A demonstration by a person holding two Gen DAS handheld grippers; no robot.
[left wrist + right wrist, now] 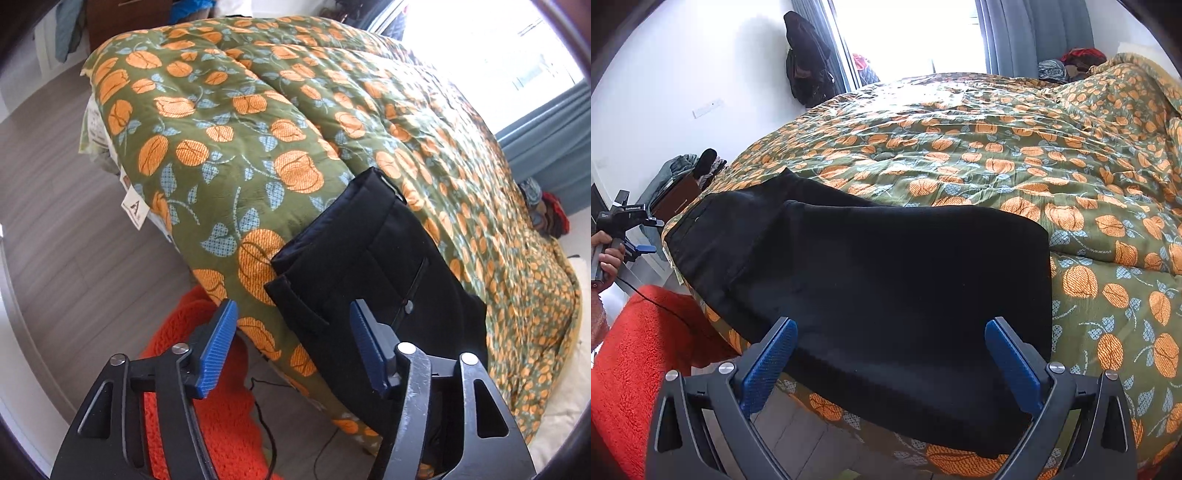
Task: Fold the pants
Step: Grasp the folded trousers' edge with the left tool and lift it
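Note:
Black pants lie folded into a thick rectangle at the near edge of a bed, on a green quilt printed with orange flowers. In the left wrist view the waistband end with its pocket and button faces me. My left gripper hovers open over that end's corner, its blue pads pressing on nothing. In the right wrist view the pants stretch across the quilt. My right gripper stands wide open above their near fold. A hand holds the left gripper at the far left.
An orange shaggy rug lies on the wood floor beside the bed, with a black cable across it. Dark clothes hang on the wall near the bright window. A clothes pile sits at the bed's far side.

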